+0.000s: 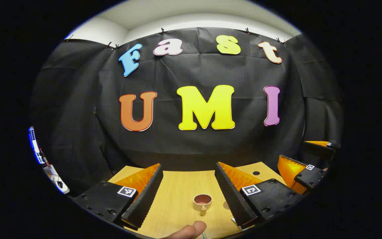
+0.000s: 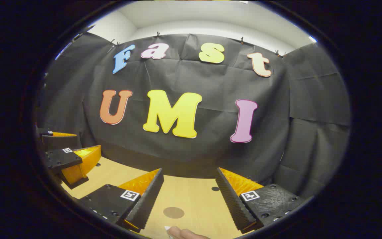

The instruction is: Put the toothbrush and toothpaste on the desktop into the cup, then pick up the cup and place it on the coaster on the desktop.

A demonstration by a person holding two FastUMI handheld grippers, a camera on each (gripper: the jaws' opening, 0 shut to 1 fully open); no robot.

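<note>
A small cup (image 1: 202, 202) with a pinkish inside and a handle towards me stands upright on the wooden desktop (image 1: 177, 192), between the fingers of my open left gripper (image 1: 188, 164), which holds nothing. A round brown coaster (image 2: 173, 212) lies flat on the desktop between the fingers of my open right gripper (image 2: 189, 170), which is also empty; its edge (image 1: 225, 205) peeks out beside the cup. A bit of something white (image 2: 167, 229) lies at the near edge, too little of it showing to name. The right gripper (image 1: 307, 156) hovers to the right of the left one.
A person's fingertip (image 1: 191, 230) pokes in at the bottom, just in front of the cup, and a fingertip (image 2: 186, 234) sits by the white thing. The desktop has a small dark hole (image 1: 256, 173) near the back. The black cloth wall stands right behind the desk.
</note>
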